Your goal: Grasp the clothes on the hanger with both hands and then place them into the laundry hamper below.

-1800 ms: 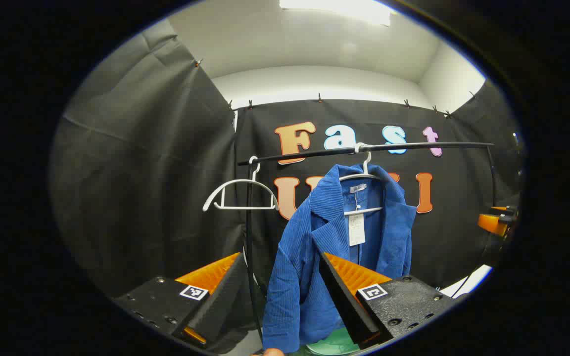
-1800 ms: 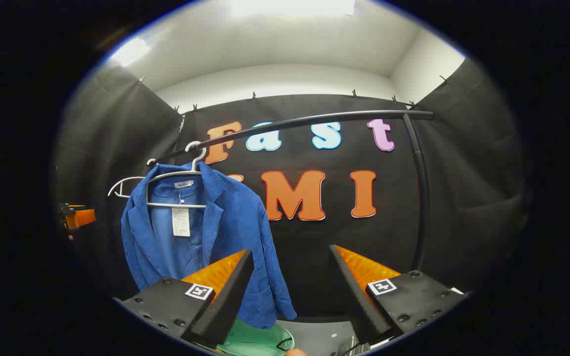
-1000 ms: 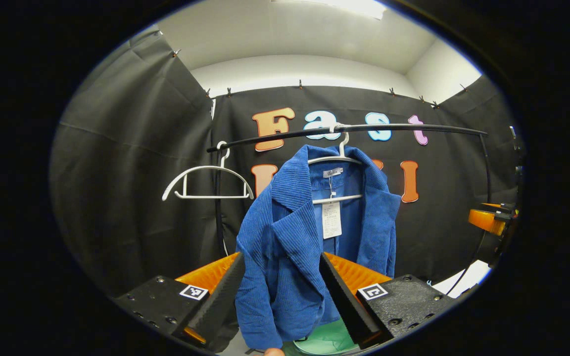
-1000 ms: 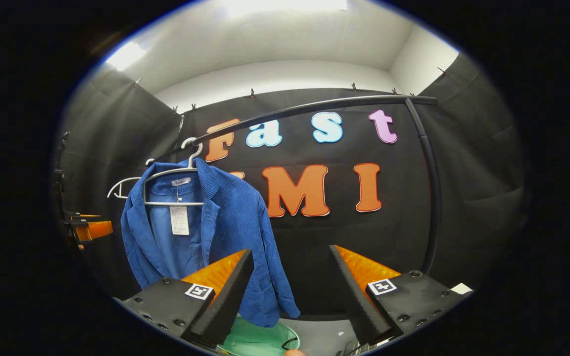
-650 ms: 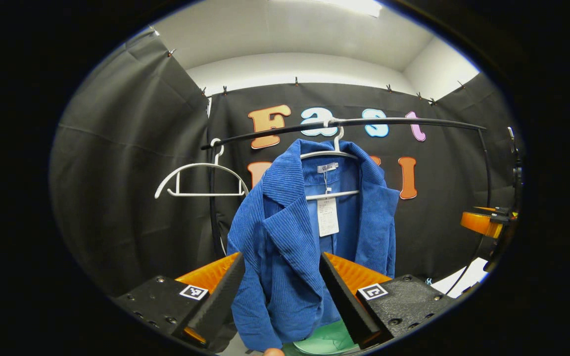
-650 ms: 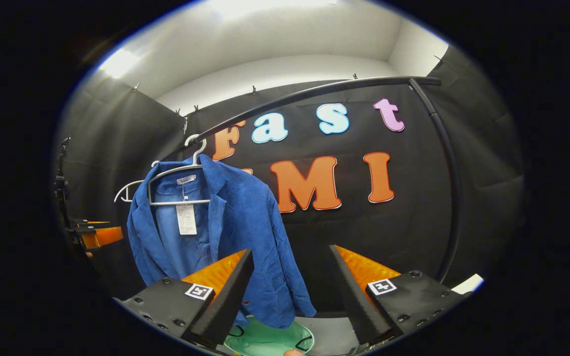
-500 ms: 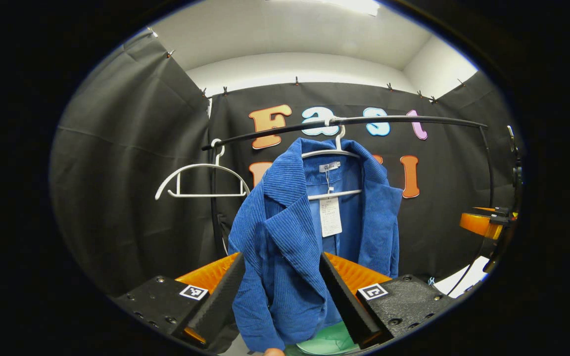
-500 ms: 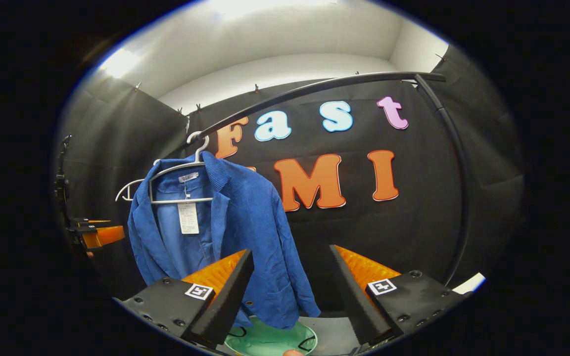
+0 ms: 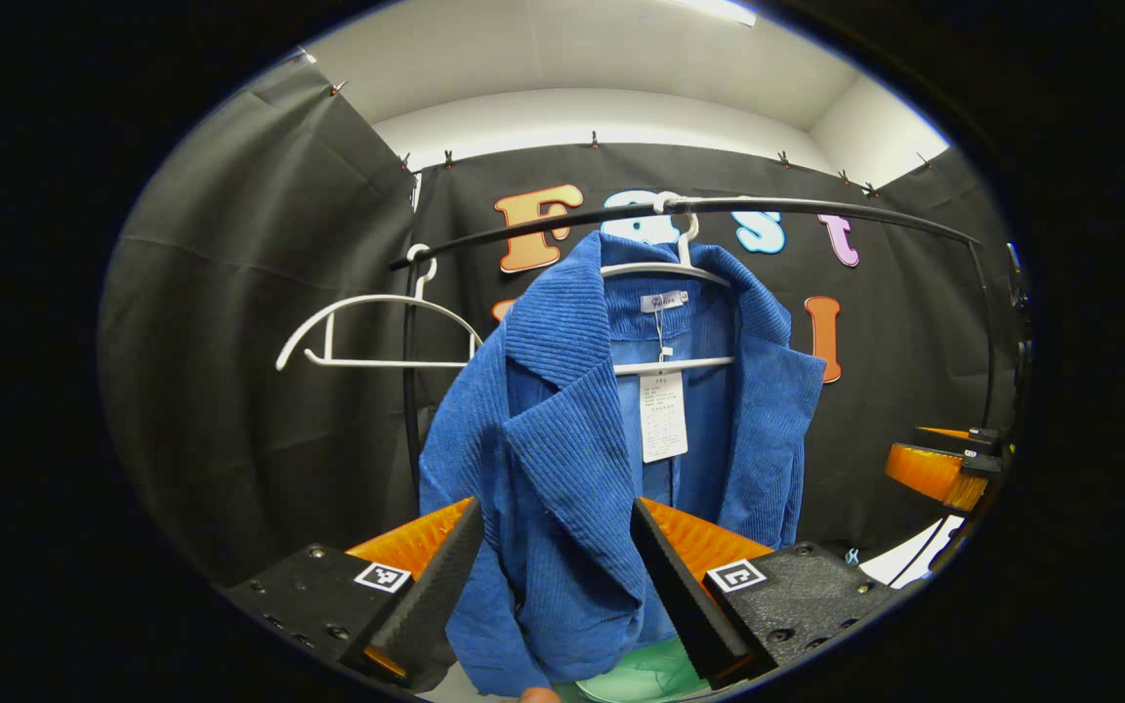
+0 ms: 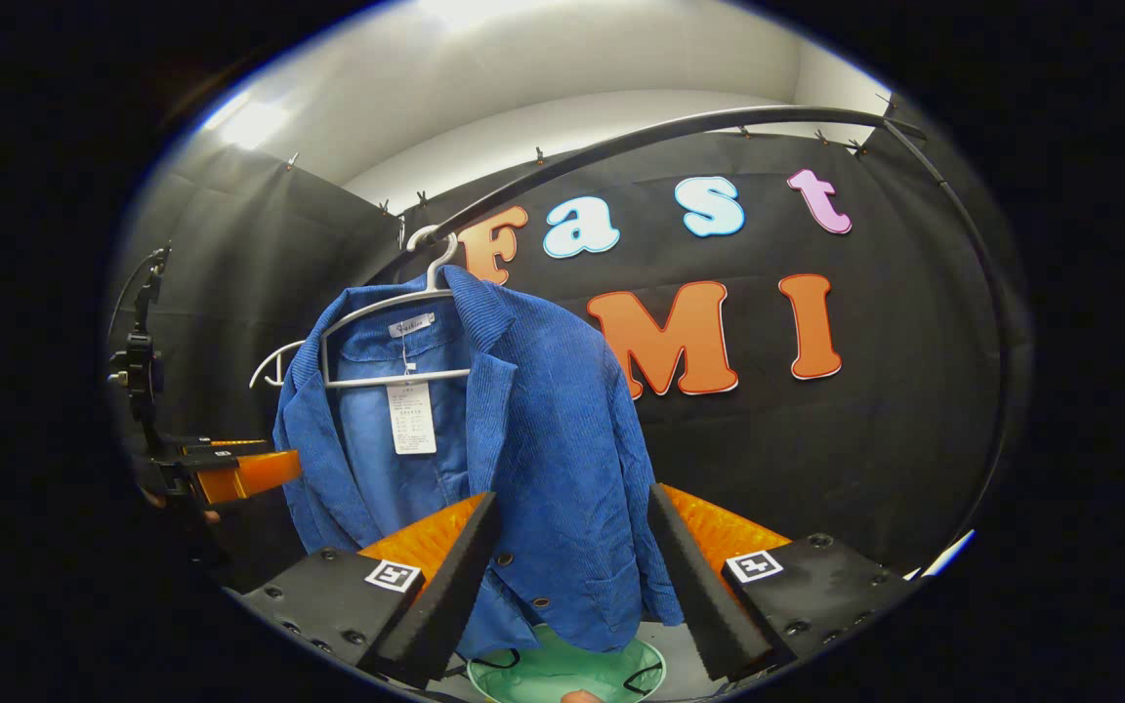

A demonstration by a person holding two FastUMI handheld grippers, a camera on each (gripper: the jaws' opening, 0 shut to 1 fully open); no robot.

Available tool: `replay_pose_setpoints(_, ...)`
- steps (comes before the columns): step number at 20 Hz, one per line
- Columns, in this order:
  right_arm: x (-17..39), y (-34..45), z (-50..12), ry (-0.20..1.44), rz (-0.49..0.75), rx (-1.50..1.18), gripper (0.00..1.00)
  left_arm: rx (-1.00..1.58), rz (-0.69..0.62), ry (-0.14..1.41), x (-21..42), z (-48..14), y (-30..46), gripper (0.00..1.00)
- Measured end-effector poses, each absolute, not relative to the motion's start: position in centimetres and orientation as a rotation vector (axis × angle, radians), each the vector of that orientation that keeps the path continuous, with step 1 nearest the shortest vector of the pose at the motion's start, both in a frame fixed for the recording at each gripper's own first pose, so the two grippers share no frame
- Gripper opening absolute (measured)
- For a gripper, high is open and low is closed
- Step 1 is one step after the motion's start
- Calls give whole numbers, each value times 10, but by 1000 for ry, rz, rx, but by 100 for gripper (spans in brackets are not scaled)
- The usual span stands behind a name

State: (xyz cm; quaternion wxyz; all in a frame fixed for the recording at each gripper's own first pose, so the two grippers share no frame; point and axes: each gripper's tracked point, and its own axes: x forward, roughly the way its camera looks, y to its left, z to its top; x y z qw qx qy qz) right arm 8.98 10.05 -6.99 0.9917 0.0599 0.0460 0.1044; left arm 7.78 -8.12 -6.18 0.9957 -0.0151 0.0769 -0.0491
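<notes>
A blue corduroy jacket (image 9: 572, 459) (image 10: 543, 439) hangs open on a white hanger (image 9: 668, 273) (image 10: 382, 317) from a black rail (image 9: 797, 207) (image 10: 641, 146). A paper tag dangles inside its collar. My left gripper (image 9: 555, 576) is open, its fingers framing the jacket's left front panel and lapel without pressing it. My right gripper (image 10: 572, 576) is open too, its fingers on either side of the jacket's other front panel near the buttons. Below the hem sits the green laundry hamper (image 9: 650, 674) (image 10: 562, 674). The left gripper (image 10: 240, 474) appears far left in the right gripper view.
An empty white hanger (image 9: 377, 332) hangs at the rail's left end beside the rack's black upright (image 9: 411, 391). The right gripper (image 9: 938, 469) shows at the right edge of the left gripper view. Black cloth walls close in the rack on all sides.
Both grippers have moved closer to the jacket, which now looms larger and lies between each pair of open fingers. Nothing has been gripped.
</notes>
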Motion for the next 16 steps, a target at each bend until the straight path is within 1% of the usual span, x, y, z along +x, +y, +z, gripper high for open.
replay_pose_setpoints(1,96,106,-70,90,215,111,98,-26,-95,153,82,-63,-82,93)
replay_pose_setpoints(2,103,111,-69,87,221,103,90,-9,-89,151,85,-63,-83,93)
replay_pose_setpoints(3,109,116,-68,84,227,98,98,8,-71,146,89,-64,-80,93)
replay_pose_setpoints(4,116,122,-67,84,235,95,98,16,-53,138,93,-64,-77,95)
replay_pose_setpoints(5,124,126,-67,83,243,94,98,13,-48,133,97,-64,-76,93)
replay_pose_setpoints(6,132,130,-69,89,244,96,98,5,-49,134,98,-64,-78,94)
replay_pose_setpoints(7,139,133,-72,100,240,100,90,1,-52,139,100,-65,-79,94)
replay_pose_setpoints(8,146,136,-76,111,235,102,98,3,-49,144,101,-67,-78,94)
replay_pose_setpoints(10,162,146,-83,136,235,104,98,13,-41,147,104,-69,-77,93)
replay_pose_setpoints(11,169,152,-85,144,244,101,100,15,-42,145,107,-68,-77,93)
replay_pose_setpoints(12,177,157,-88,148,242,93,90,14,-39,141,110,-68,-76,93)
replay_pose_setpoints(16,204,176,-89,141,260,103,90,9,-44,157,121,-73,-78,93)
